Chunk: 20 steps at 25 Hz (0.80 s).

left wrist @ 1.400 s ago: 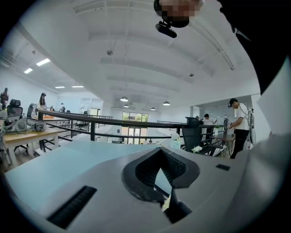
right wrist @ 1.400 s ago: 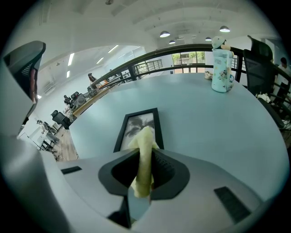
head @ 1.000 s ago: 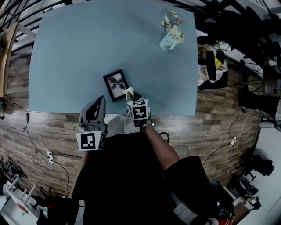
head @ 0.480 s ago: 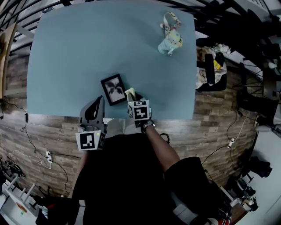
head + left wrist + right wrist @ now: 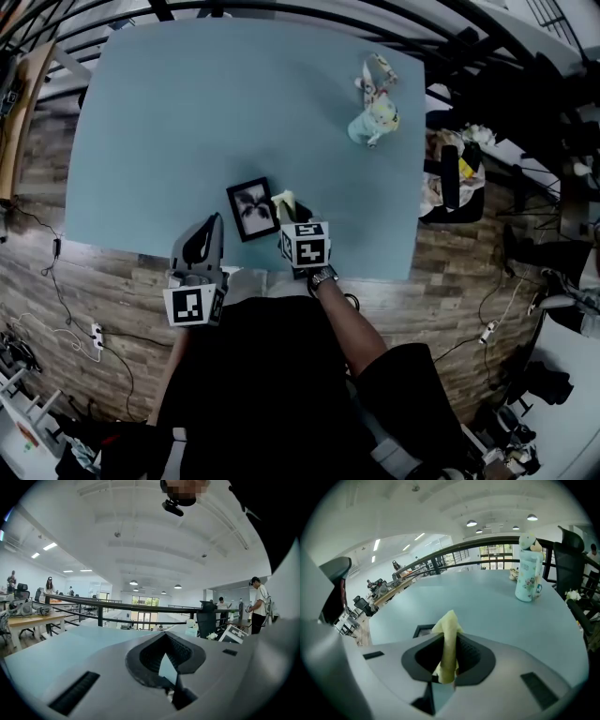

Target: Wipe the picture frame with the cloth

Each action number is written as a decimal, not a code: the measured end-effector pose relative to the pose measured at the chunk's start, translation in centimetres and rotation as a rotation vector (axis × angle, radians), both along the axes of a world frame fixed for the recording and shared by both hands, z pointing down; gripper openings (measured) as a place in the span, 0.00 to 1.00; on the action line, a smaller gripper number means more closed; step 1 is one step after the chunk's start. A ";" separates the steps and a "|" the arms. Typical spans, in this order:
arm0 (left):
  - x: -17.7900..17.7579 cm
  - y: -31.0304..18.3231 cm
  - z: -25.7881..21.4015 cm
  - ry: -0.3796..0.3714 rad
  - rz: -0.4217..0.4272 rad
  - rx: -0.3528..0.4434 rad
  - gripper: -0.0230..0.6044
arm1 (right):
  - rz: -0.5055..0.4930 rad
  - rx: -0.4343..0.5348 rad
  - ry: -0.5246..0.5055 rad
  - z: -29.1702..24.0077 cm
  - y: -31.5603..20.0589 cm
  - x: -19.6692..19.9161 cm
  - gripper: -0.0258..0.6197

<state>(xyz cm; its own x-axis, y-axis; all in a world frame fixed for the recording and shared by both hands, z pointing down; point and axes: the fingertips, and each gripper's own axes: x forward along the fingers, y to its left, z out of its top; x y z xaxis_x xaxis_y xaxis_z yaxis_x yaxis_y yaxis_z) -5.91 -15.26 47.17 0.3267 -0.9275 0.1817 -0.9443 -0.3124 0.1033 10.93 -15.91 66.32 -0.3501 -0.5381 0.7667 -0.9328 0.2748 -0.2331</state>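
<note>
A small black picture frame (image 5: 251,208) lies flat near the front edge of the blue table (image 5: 187,112). My right gripper (image 5: 288,212) is shut on a yellow cloth (image 5: 282,200), which sticks out of the jaws just right of the frame. In the right gripper view the cloth (image 5: 449,639) stands pinched between the jaws, and a corner of the frame (image 5: 423,630) shows behind it. My left gripper (image 5: 215,223) hovers over the table's front edge, below and left of the frame. It is shut with nothing in it (image 5: 166,657).
A pale patterned bottle-like toy with a strap (image 5: 375,105) stands at the table's far right, also in the right gripper view (image 5: 528,581). A dark chair with clutter (image 5: 453,169) sits off the right edge. Wooden floor with cables surrounds the table.
The right gripper and cloth have edged forward along the frame's right side. The head view has shifted a little. The left gripper stays at the front edge.
</note>
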 end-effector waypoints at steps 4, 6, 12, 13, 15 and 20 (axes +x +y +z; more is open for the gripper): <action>-1.5 0.2 0.1 -0.001 -0.028 0.008 0.03 | -0.012 0.089 -0.038 -4.0 -1.6 -1.7 0.13; -2.0 0.2 0.0 -0.003 -0.037 0.019 0.03 | -0.015 0.130 -0.059 -6.1 -2.1 -2.4 0.13; -3.4 1.4 -0.8 -0.003 -0.049 0.021 0.03 | -0.077 0.254 -0.070 -11.7 -1.1 -5.3 0.13; -3.7 1.6 -1.0 -0.003 -0.048 0.025 0.03 | -0.088 0.270 -0.077 -12.5 -0.8 -5.9 0.13; -4.2 2.1 -1.2 -0.004 -0.044 0.034 0.03 | -0.105 0.296 -0.093 -14.0 0.1 -6.9 0.13; -5.6 3.8 -1.2 -0.002 -0.045 0.033 0.03 | -0.132 0.346 -0.122 -16.5 2.7 -9.3 0.13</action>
<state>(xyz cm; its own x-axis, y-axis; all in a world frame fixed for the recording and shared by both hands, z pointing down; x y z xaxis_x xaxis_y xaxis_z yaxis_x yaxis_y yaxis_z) -11.55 -11.50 45.95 0.2842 -0.9466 0.1519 -0.9577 -0.2729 0.0915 1.63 -13.24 49.81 -0.5107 -0.7021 0.4962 -0.8555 0.4724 -0.2122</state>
